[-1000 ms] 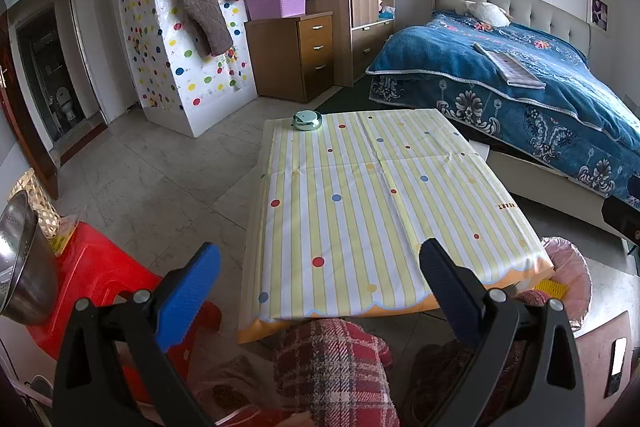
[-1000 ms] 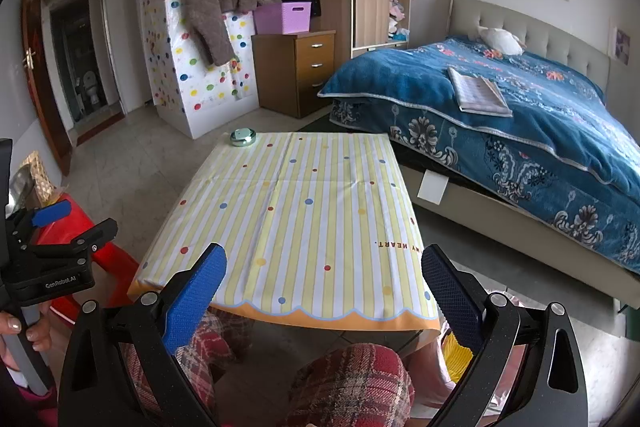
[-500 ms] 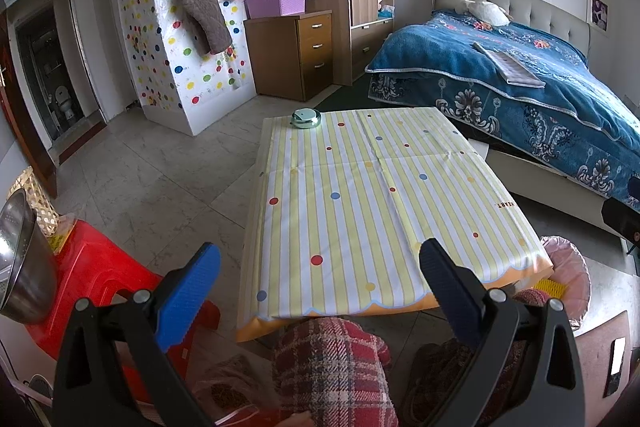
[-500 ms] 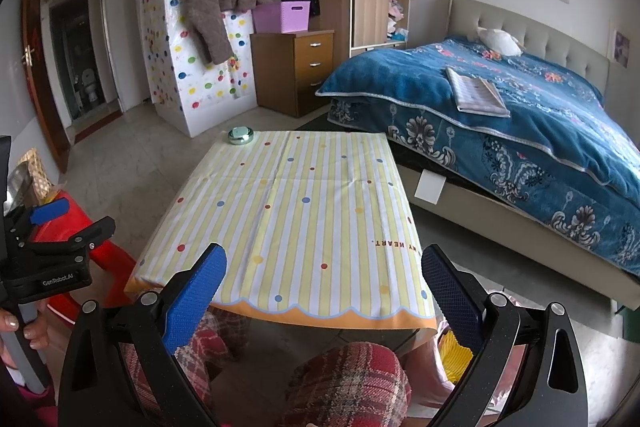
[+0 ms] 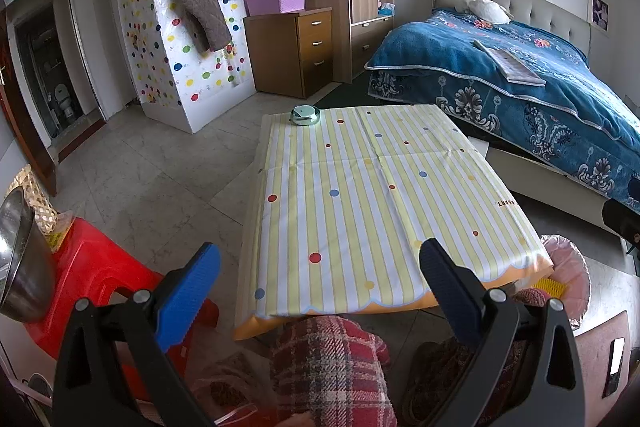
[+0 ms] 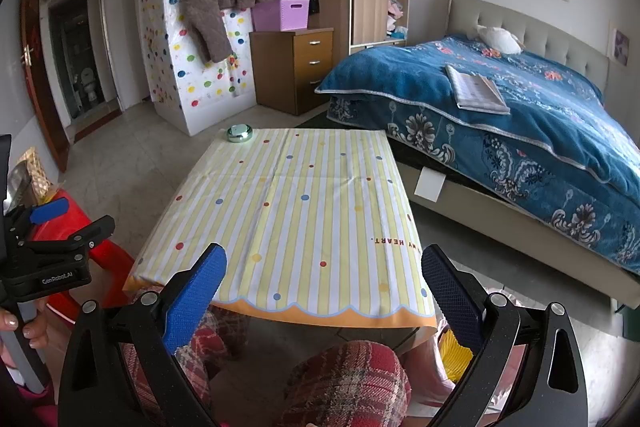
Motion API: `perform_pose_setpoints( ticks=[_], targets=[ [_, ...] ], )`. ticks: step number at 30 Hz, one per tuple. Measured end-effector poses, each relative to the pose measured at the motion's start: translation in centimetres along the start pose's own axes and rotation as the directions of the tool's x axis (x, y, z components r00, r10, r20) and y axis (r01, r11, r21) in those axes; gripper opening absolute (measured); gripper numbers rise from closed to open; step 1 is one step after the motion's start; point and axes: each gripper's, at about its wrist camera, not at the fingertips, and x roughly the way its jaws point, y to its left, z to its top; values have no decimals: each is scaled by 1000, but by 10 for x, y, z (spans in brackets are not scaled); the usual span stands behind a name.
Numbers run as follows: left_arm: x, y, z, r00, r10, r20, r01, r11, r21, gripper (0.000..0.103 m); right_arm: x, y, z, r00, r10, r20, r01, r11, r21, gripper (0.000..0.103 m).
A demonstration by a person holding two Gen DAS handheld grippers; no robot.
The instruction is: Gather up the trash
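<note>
Left wrist view: we hold the left tool (image 5: 320, 275) spread wide with nothing between its pads, raised above the near edge of the bench (image 5: 384, 211), likely to scan before reaching. Our right tool (image 6: 322, 277) is equally wide and holds nothing. No loose trash shows on the striped cloth; only 1 round metal tin (image 5: 305, 115) sits at the far corner. The pink-lined bin (image 5: 572, 267) sits just beside the bench, handy for drops.

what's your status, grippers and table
Left gripper open, empty. Right gripper open, empty. No trash seen on table, only a small metal dish at far corner. Nothing in the way.
</note>
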Motion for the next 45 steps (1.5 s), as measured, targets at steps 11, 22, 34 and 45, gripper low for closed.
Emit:
perform_pose_setpoints(
  ticks=[11,22,34,45],
  targets=[
    [0,0,-2,1000,0,0,0,1000,-3,97,-2,-1,0,1000,-1,1,1,1000,0,97],
    [0,-1,-2,1000,0,0,0,1000,-2,97,0,0,1,1000,1,1,0,1000,-2,97],
    [-2,-3,1,1000,-2,-6,2,1000,0,97,0,0,1,1000,7,3,-7,1000,-6,97],
    [44,3,4,997,-65,-42,64,998,-21,97,18,-28,-24,1000,-19,-11,20,999,33,97]
  ],
)
